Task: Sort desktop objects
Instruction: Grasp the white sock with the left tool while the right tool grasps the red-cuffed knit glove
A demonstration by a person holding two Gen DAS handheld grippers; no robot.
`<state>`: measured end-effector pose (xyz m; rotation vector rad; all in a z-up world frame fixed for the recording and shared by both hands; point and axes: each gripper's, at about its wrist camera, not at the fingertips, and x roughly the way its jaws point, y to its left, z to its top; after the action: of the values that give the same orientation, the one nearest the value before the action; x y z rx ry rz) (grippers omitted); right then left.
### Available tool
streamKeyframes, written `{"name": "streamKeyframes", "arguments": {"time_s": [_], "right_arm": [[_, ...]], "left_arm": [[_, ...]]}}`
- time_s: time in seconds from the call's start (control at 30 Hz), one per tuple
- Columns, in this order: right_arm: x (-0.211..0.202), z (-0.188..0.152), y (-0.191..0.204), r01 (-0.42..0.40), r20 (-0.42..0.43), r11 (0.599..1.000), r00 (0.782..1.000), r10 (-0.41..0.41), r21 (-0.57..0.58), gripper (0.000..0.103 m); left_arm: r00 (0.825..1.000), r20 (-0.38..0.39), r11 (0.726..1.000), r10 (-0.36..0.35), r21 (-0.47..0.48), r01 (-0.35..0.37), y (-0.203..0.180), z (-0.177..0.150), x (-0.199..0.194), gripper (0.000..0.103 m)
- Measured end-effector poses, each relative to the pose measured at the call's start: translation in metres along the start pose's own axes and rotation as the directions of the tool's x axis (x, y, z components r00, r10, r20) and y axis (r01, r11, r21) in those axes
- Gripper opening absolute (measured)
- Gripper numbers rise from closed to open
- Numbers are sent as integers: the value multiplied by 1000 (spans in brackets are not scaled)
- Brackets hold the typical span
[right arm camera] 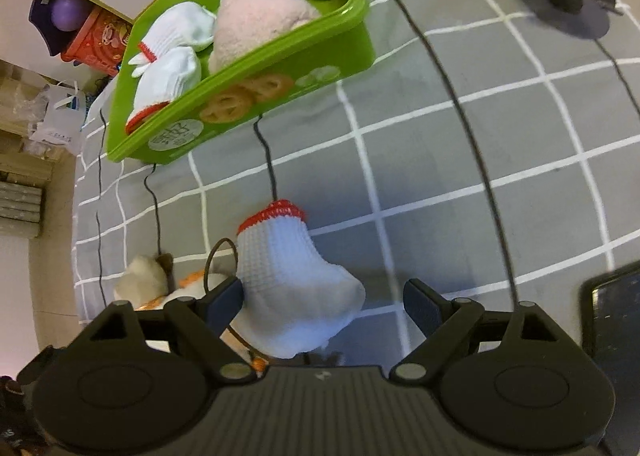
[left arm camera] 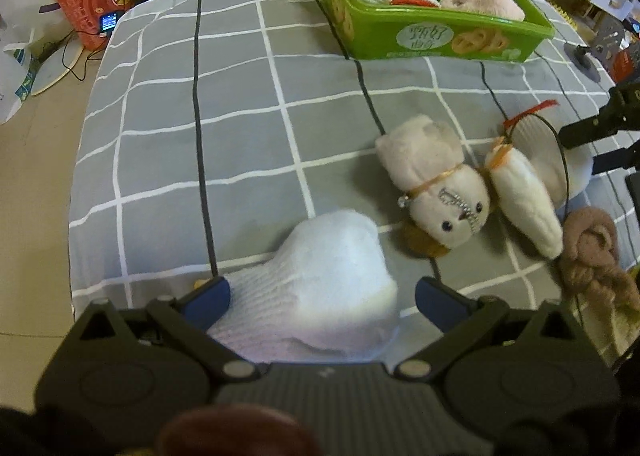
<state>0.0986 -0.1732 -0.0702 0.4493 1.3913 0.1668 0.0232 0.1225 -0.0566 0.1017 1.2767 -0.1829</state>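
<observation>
Fingers spread wide on left gripper [left arm camera: 322, 296], pale blue sock [left arm camera: 320, 288] lying loose between them on grey checked cloth [left arm camera: 240, 135]. Same wide spread on right gripper [right arm camera: 322, 296], white sock with red cuff [right arm camera: 288, 280] between, touching only the left finger. Farther off, plush toy [left arm camera: 448, 191] near mid-cloth, then green bin [left arm camera: 436, 41] with socks and soft toys inside.

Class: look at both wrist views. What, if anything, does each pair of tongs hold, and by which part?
Nothing is gripped: both tongs are open, each with a sock between its fingers.
</observation>
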Motion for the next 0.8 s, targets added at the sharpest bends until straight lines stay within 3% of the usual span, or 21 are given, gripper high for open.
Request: {"name": "streamKeyframes", "arguments": {"time_s": [0.23,0.3,0.4,0.8], "right_arm": [[11,-4,7,-17,-12,1000,1000,17,-14,87],[15,-5,8,-25,-21,1000,999,25,-17,83],[20,-8,10,-58,-29,998,998,57,-13,69],[5,-3,13,-19,32,999,999,20,-41,66]], "left_arm": [[1000,8,999,26,27,-26,-2,-1,5,101],[999,13,999,32,24,-33,-1,-1,5,96],[999,23,999,42,27,-43,-2,-1,5,91],[997,67,1000,31,-5,-31,1,-1,-3,70]]}}
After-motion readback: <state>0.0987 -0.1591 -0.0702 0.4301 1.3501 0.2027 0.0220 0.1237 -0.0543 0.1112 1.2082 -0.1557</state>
